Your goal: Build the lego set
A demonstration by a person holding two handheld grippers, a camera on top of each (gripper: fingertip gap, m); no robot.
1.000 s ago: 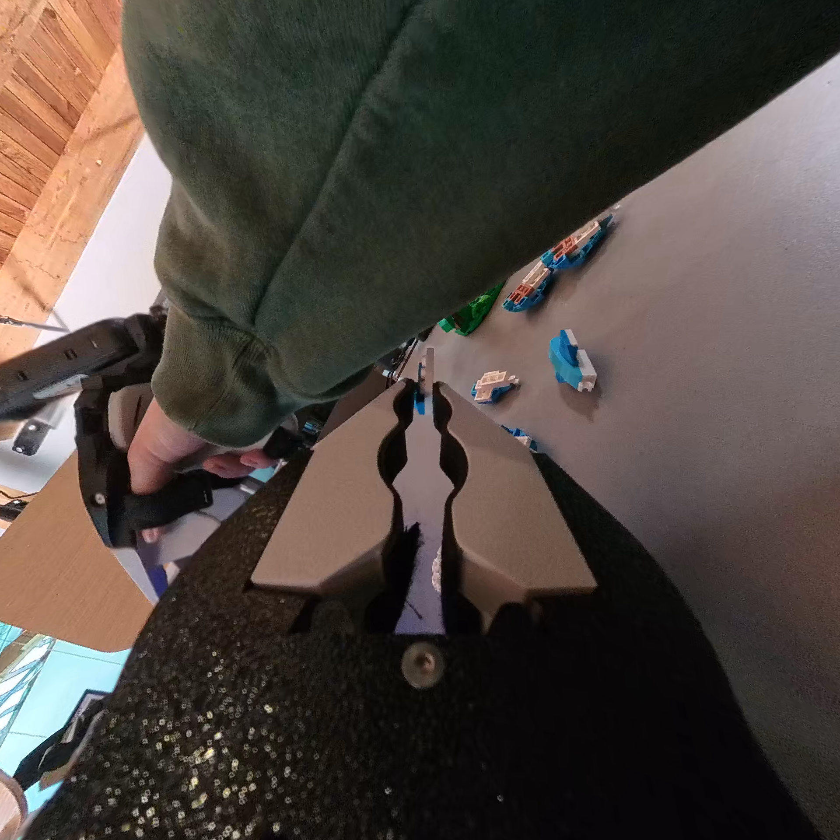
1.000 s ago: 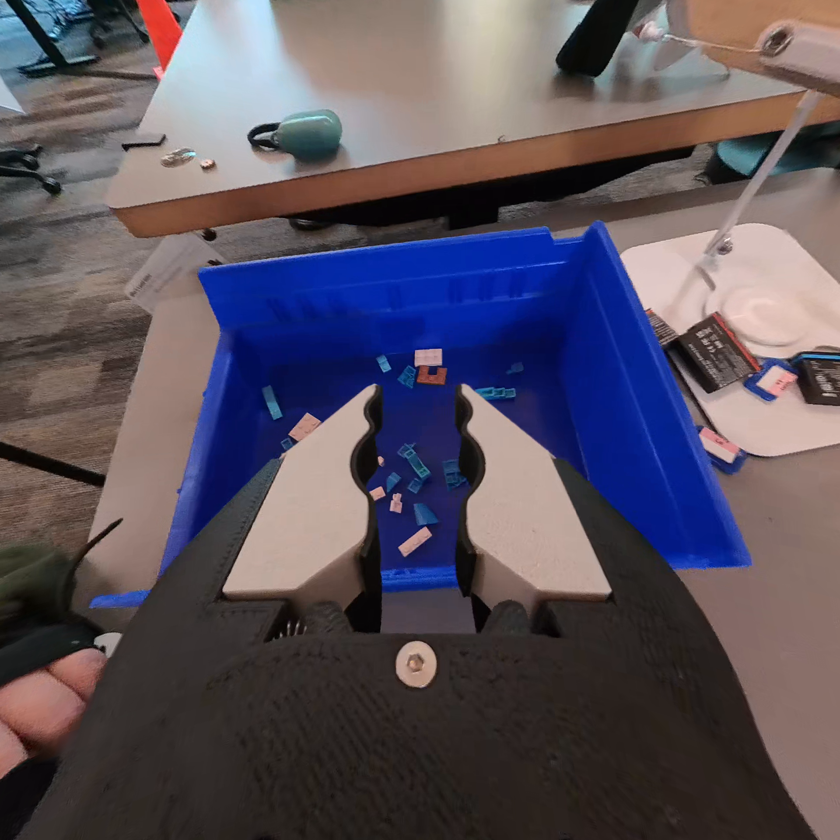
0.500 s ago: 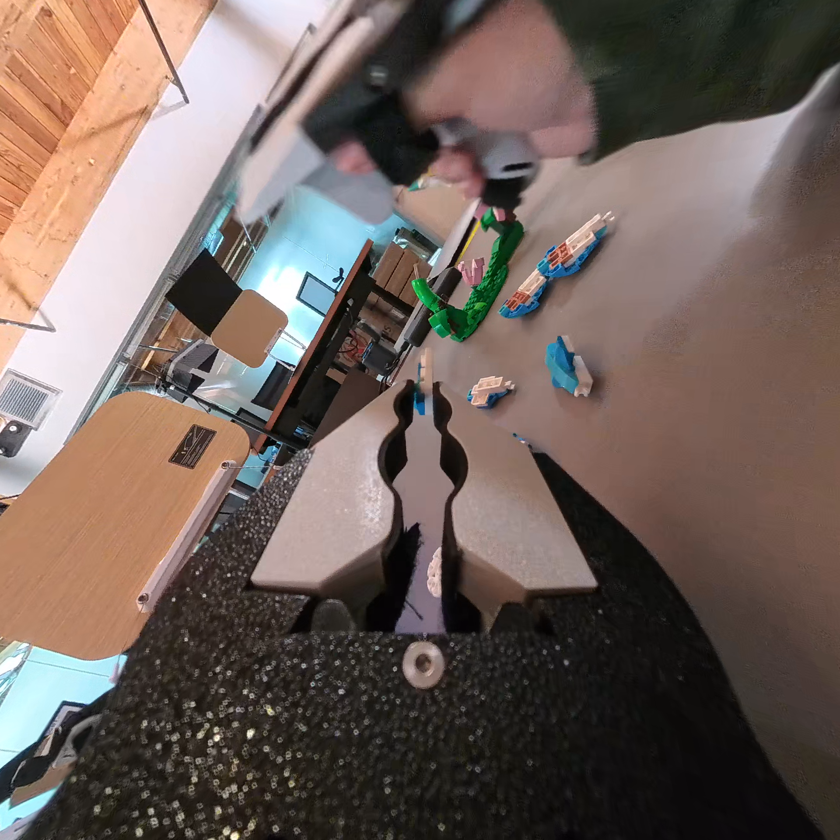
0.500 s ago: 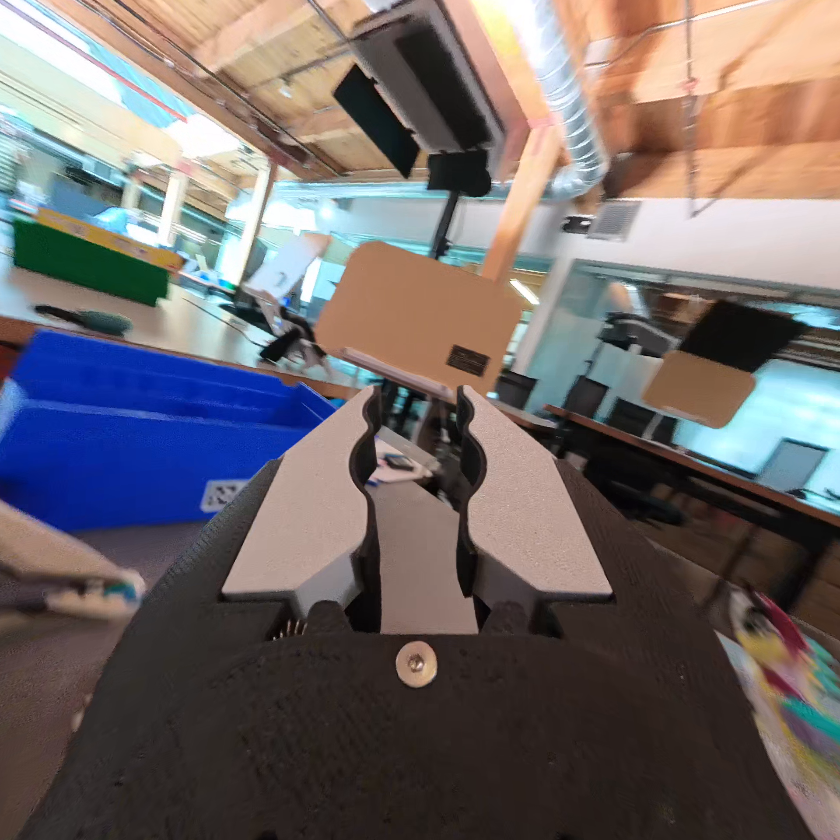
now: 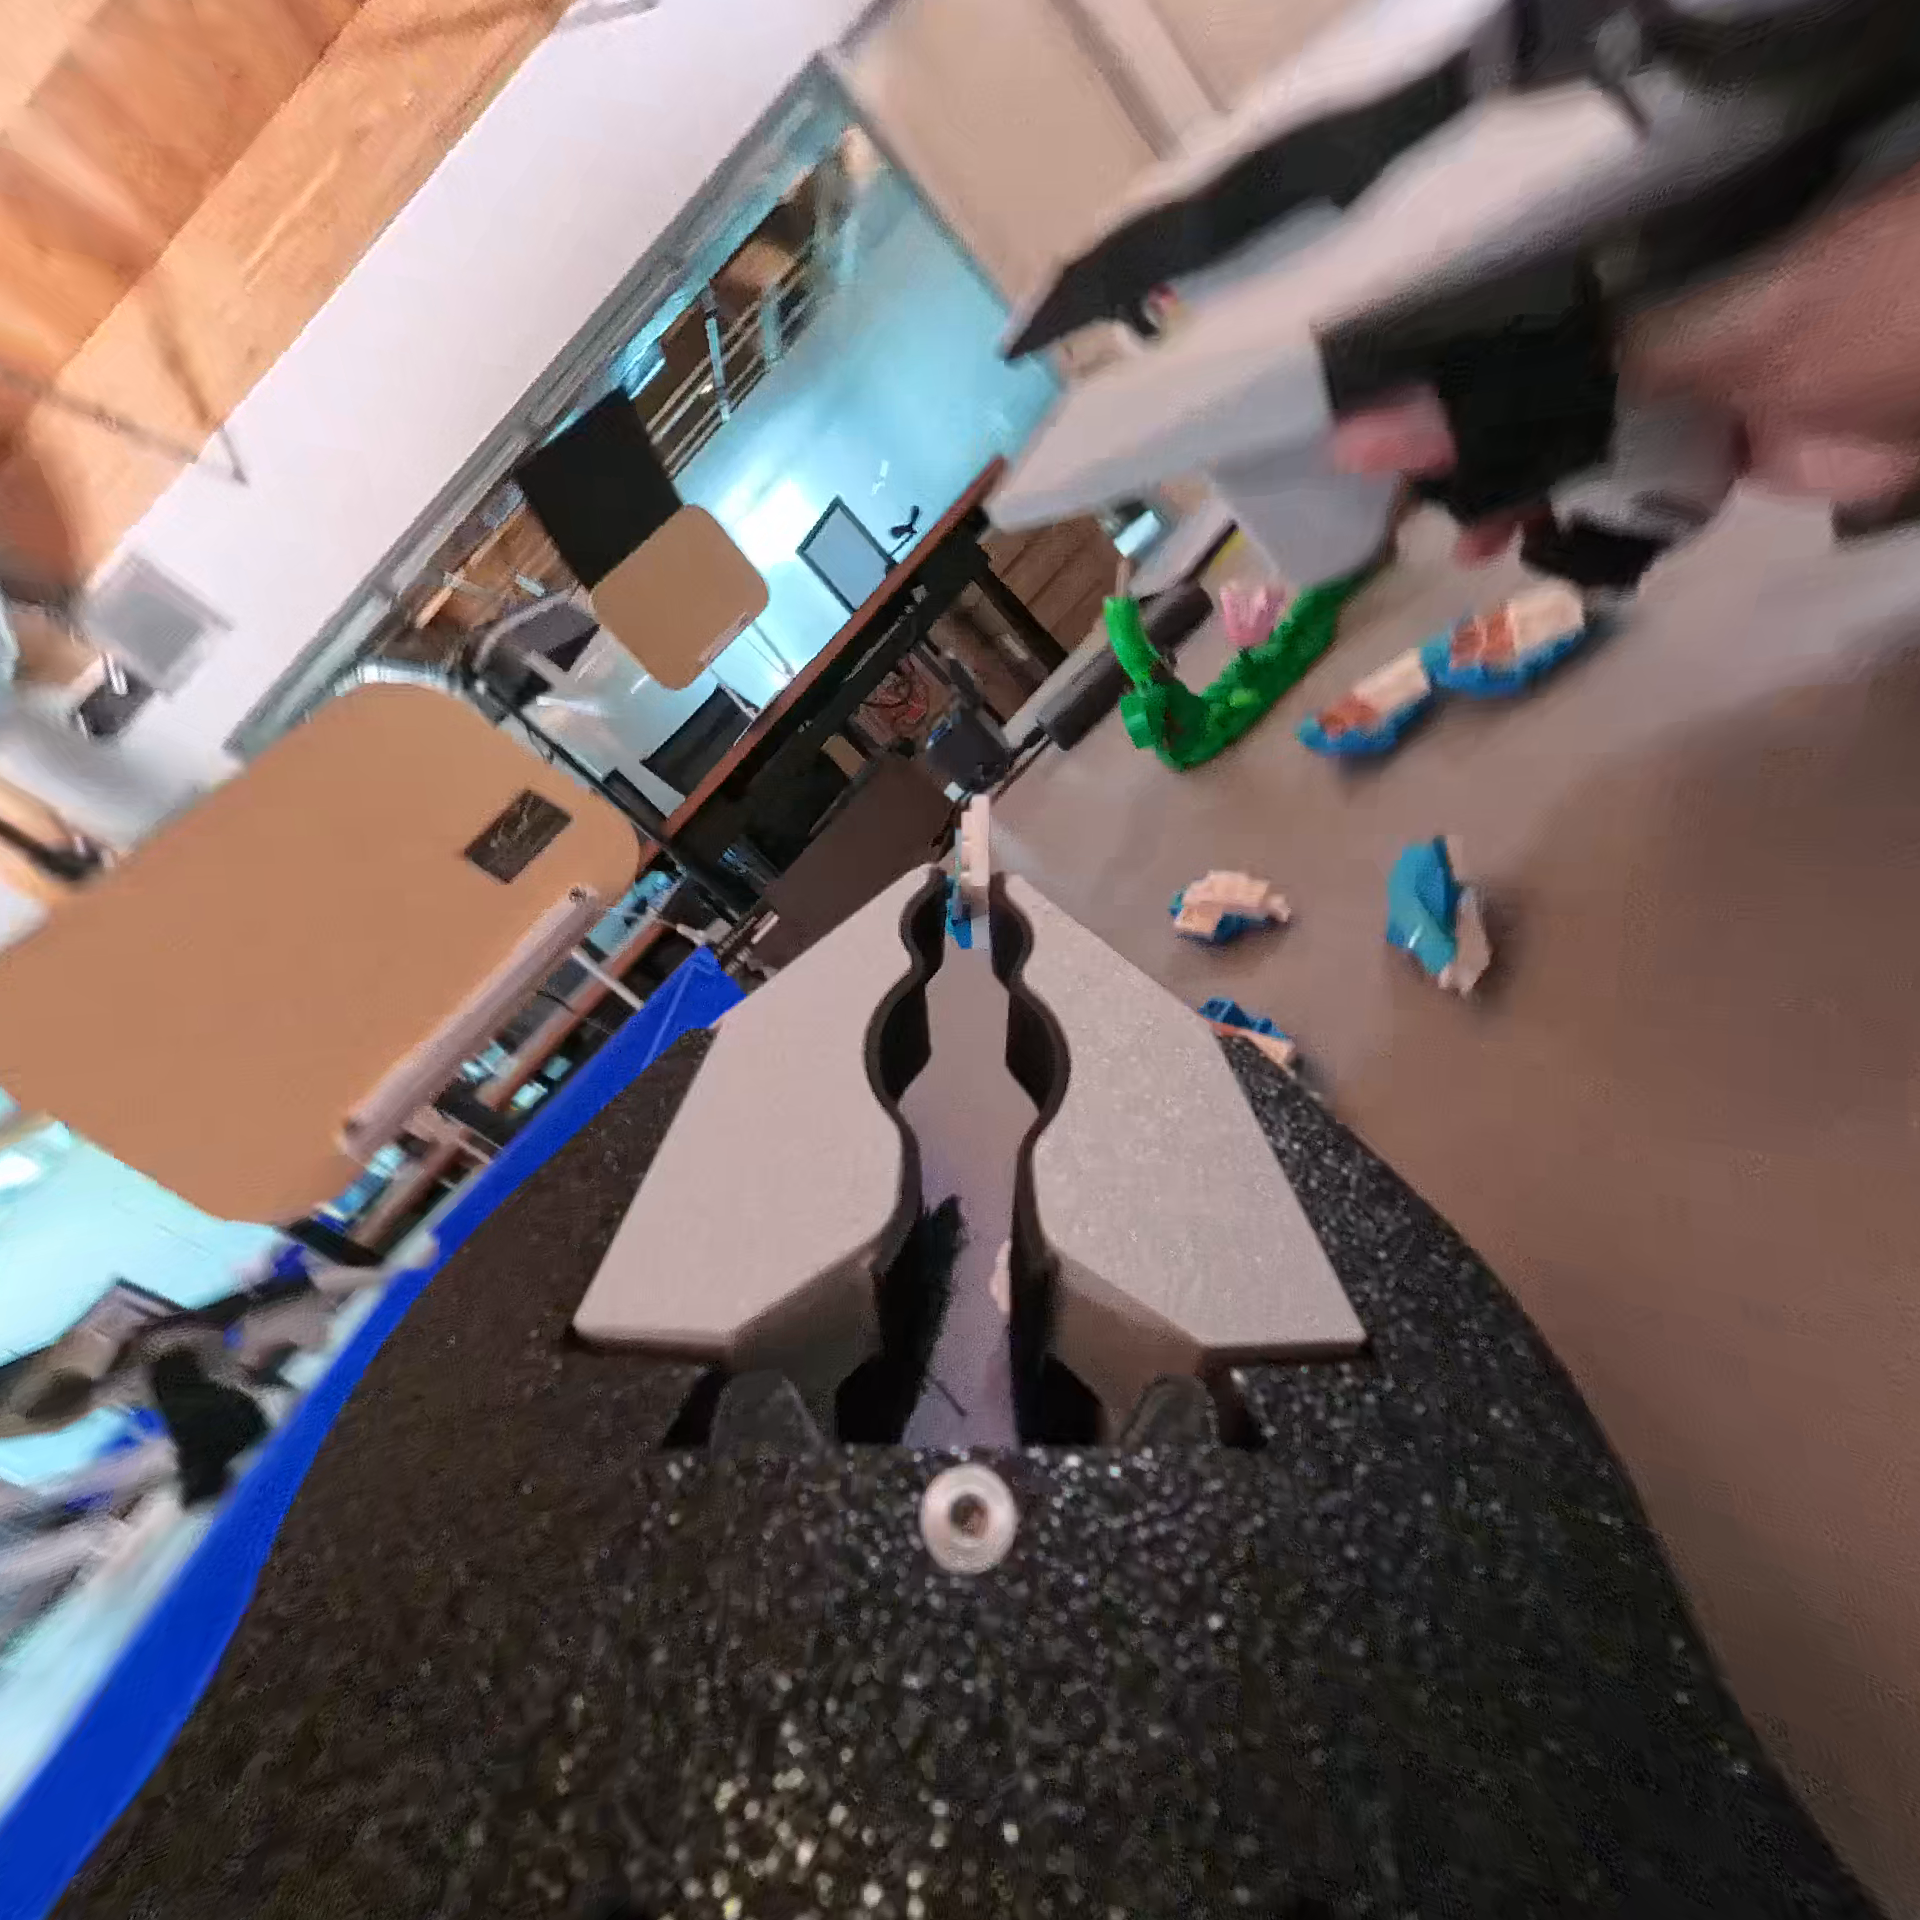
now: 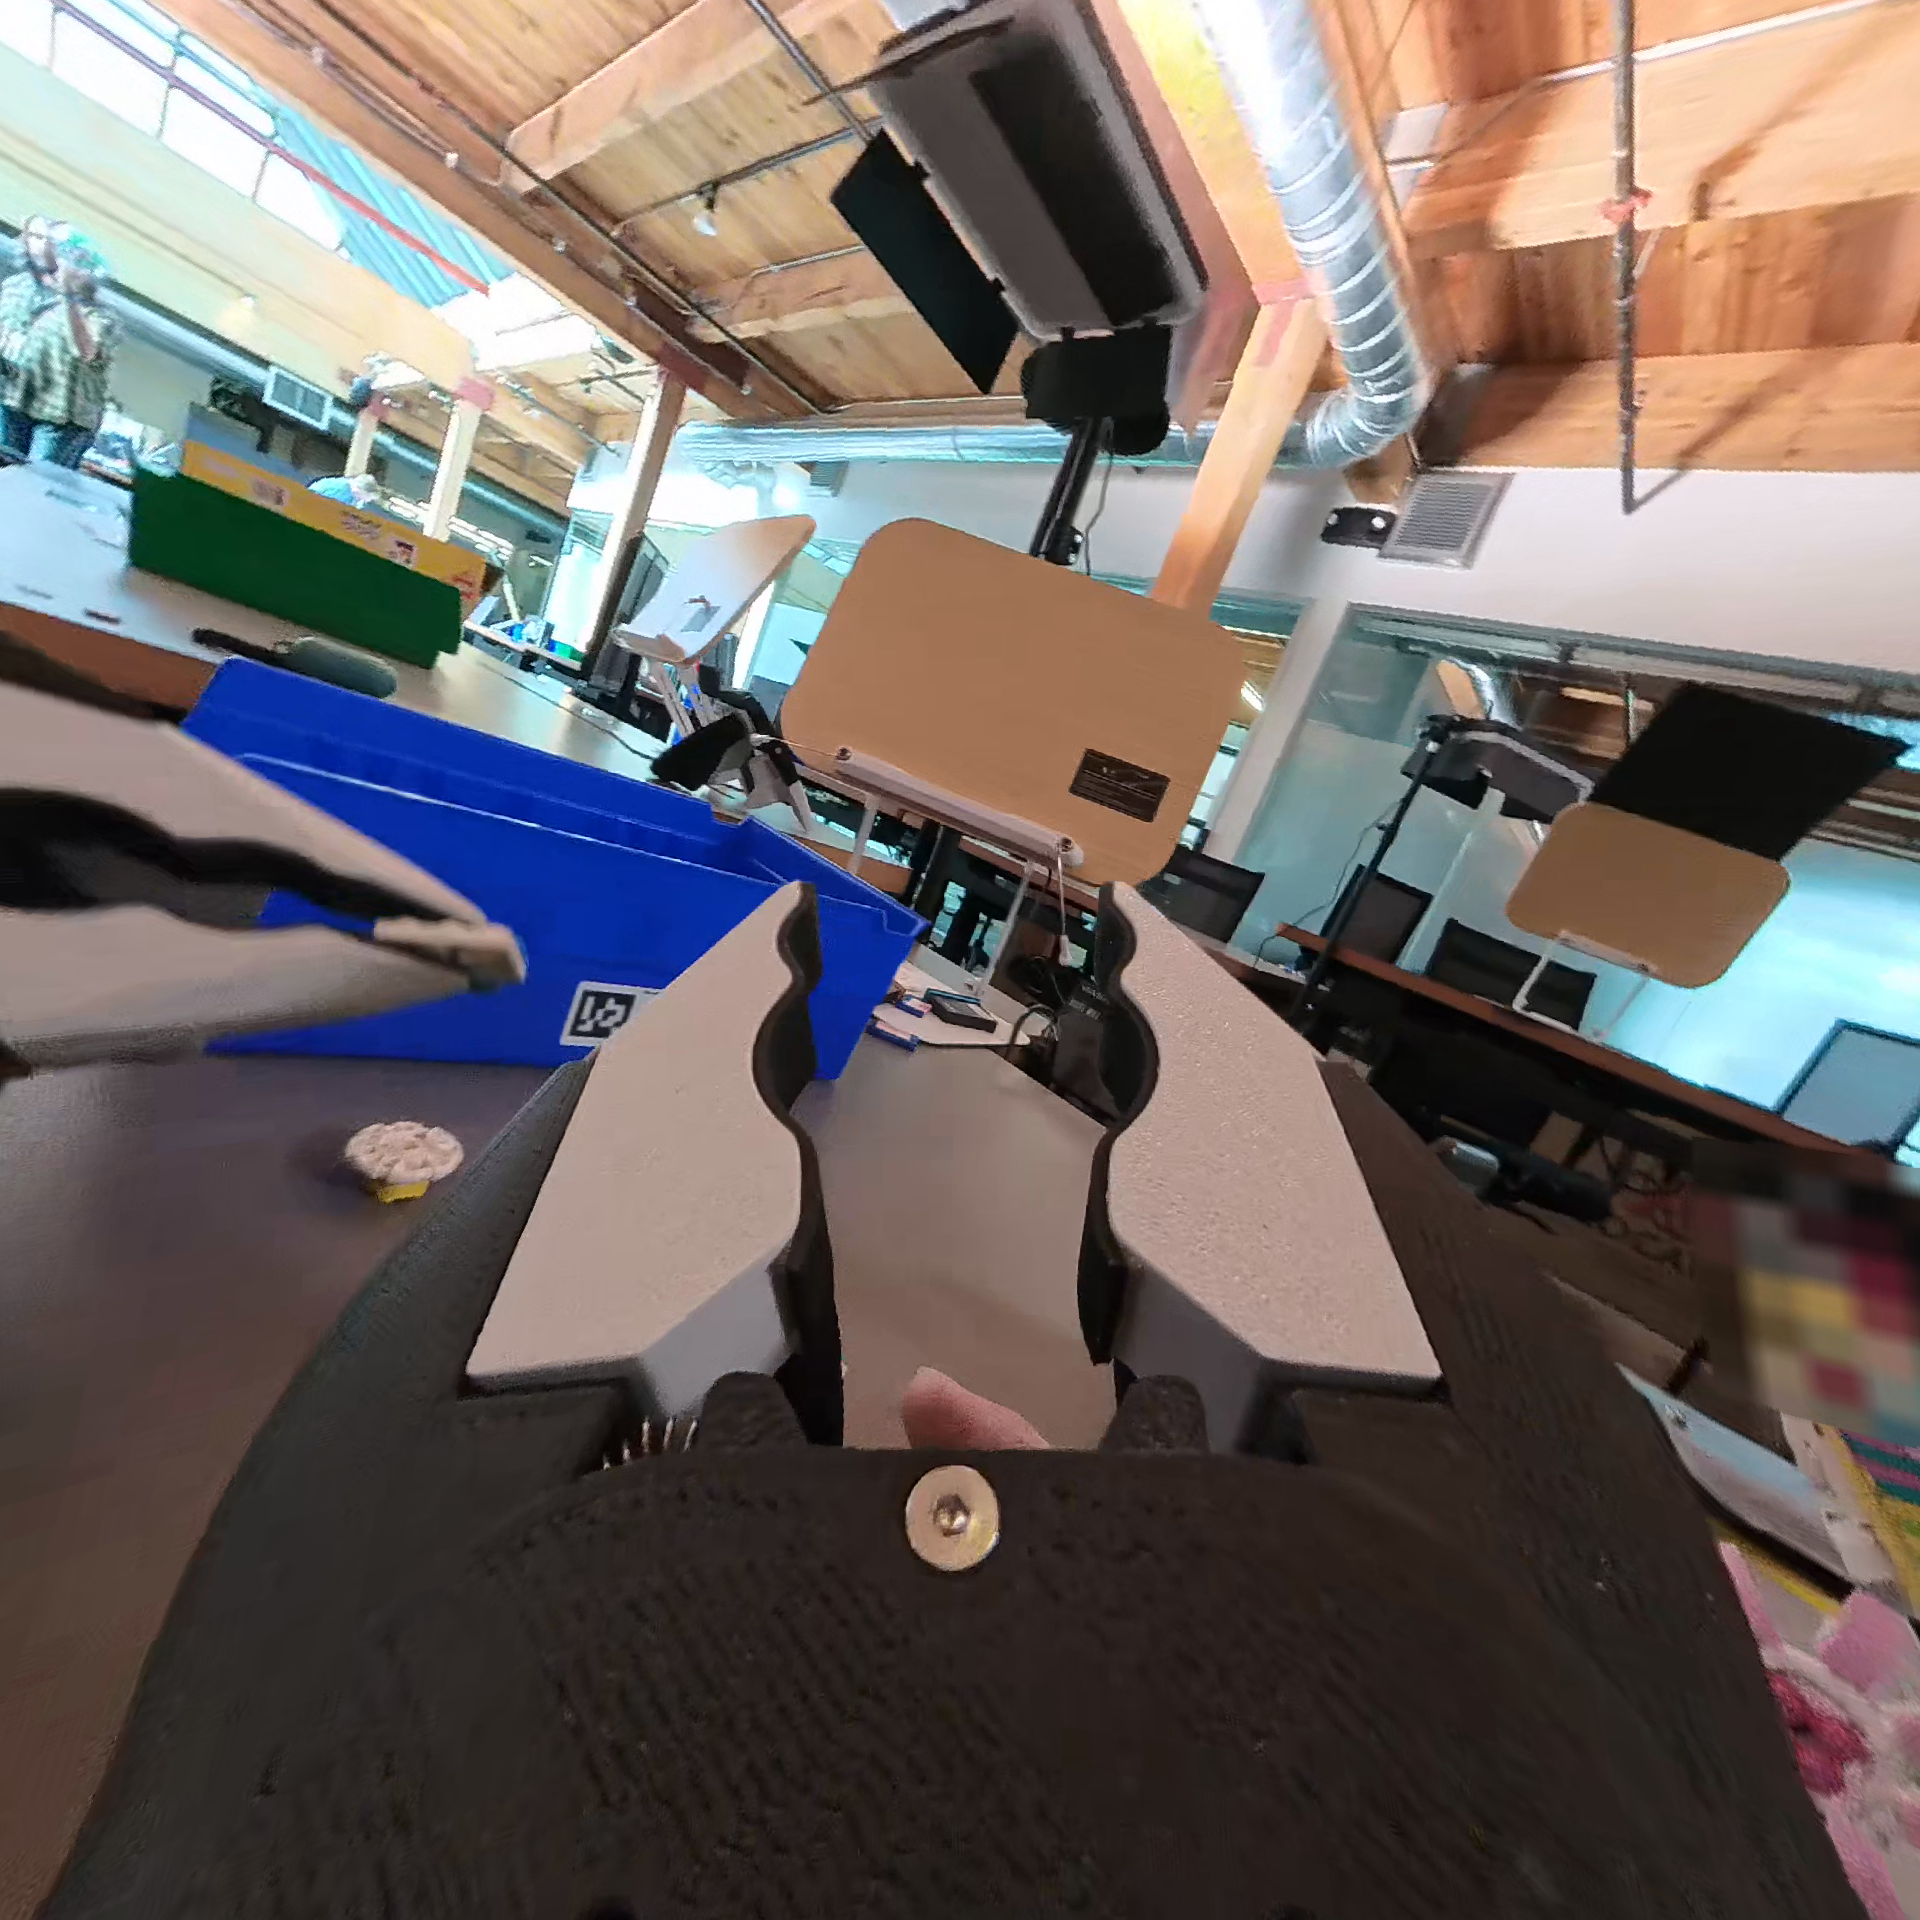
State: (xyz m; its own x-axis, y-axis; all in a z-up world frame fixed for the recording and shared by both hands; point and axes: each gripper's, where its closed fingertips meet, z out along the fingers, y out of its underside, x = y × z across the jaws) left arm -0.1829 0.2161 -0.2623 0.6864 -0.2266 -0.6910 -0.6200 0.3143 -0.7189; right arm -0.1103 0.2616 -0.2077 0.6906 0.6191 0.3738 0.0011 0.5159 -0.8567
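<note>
My left gripper (image 5: 968, 902) is shut on a small white and blue brick piece (image 5: 972, 854) that sticks out past its tips, held above the grey table (image 5: 1558, 1195). It also shows, blurred, at the left of the right wrist view (image 6: 457, 951). My right gripper (image 6: 956, 914) is open and empty, level over the table, pointing past the corner of a blue bin (image 6: 582, 862). In the left wrist view it is blurred at the top right (image 5: 1226, 436), held by a hand above several small brick builds.
On the table lie a green plant build (image 5: 1216, 681), blue, white and orange builds (image 5: 1455, 665), a small pale build (image 5: 1226, 909) and a blue one (image 5: 1439, 925). A round white brick piece (image 6: 403, 1151) lies by the bin. A tan board on a stand (image 6: 1018, 707) is behind.
My right gripper swung up from looking down into the blue bin to level, and its jaws opened wider. My left gripper kept its brick piece while its view rolled; the bin's edge came into sight.
</note>
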